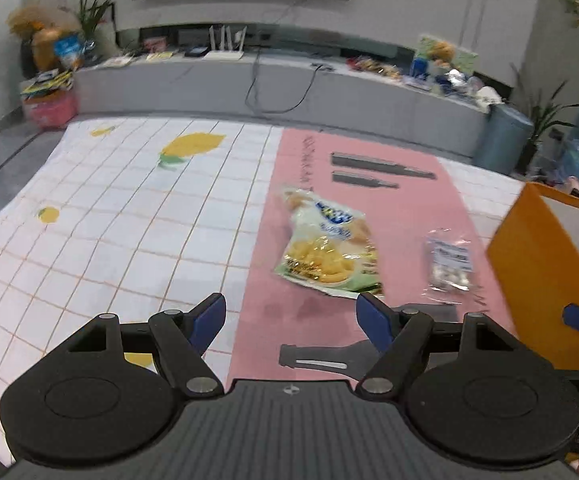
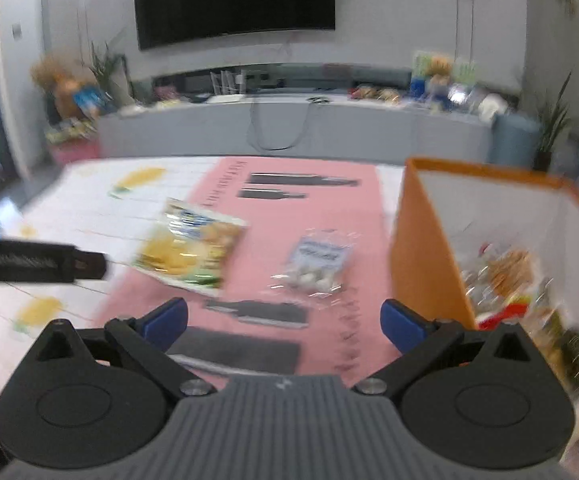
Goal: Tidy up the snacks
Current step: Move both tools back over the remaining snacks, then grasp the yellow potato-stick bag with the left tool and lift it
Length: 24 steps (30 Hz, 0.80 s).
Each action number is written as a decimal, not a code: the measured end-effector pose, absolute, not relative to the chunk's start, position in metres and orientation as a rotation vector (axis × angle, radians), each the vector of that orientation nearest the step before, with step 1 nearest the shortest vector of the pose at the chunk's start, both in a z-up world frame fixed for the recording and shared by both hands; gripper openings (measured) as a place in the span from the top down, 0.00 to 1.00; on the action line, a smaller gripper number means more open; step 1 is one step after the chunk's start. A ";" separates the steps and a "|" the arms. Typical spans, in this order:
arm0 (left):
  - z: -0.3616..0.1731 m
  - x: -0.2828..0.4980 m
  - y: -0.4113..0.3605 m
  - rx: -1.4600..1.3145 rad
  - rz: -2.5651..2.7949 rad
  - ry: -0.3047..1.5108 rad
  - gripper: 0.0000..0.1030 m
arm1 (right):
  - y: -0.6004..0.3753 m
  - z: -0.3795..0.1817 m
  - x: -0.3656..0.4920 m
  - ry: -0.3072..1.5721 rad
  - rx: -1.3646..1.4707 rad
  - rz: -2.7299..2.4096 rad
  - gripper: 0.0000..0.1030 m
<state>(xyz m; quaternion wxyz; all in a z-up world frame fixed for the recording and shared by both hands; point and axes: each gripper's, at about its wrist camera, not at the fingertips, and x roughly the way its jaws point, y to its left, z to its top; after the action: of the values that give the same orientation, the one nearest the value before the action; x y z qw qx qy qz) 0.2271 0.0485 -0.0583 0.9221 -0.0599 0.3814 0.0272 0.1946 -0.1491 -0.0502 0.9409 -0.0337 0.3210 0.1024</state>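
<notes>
A green and yellow chip bag lies flat on the pink mat; it also shows in the right wrist view as chip bag. To its right rests a small clear packet of white candies, seen again as packet. An orange box with white inner walls stands at the right and holds several snacks. My left gripper hovers open just in front of the chip bag, nothing between its blue pads. My right gripper is open above the mat, in front of the candy packet.
A white checked cloth with lemon prints covers the table left of the mat. A dark bar, which I cannot identify, reaches in from the left edge of the right wrist view. A grey TV bench with clutter lies beyond the table.
</notes>
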 end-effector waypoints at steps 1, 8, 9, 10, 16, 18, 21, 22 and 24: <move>-0.059 0.230 0.048 -0.127 0.057 0.789 0.15 | -0.146 -0.053 0.197 0.644 -0.105 0.215 0.03; -0.057 0.254 0.033 -0.024 0.064 0.730 0.15 | -0.134 -0.060 0.201 0.592 -0.132 0.244 0.03; -0.058 0.258 0.031 -0.016 0.063 0.722 0.15 | -0.130 -0.061 0.202 0.594 -0.138 0.239 0.03; -0.059 0.263 0.030 -0.012 0.061 0.717 0.15 | -0.130 -0.062 0.204 0.600 -0.142 0.233 0.03; -0.070 0.286 0.020 0.055 0.043 0.713 0.15 | -0.130 -0.065 0.204 0.635 -0.120 0.222 0.04; -0.074 0.292 0.019 0.051 0.046 0.738 0.15 | -0.131 -0.068 0.203 0.655 -0.112 0.223 0.04; -0.078 0.300 0.021 0.007 0.029 0.767 0.15 | -0.133 -0.073 0.204 0.688 -0.058 0.222 0.04; -0.079 0.304 0.023 0.000 0.022 0.777 0.15 | -0.133 -0.075 0.204 0.695 -0.040 0.224 0.03; -0.084 0.312 0.023 -0.005 0.003 0.798 0.15 | -0.133 -0.078 0.204 0.707 -0.018 0.220 0.03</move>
<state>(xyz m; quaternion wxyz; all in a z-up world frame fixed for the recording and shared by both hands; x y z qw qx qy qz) 0.3115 0.0234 -0.0835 0.9215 -0.0026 0.3883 0.0014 0.2042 -0.1328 -0.0782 0.9321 -0.0090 0.3457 0.1077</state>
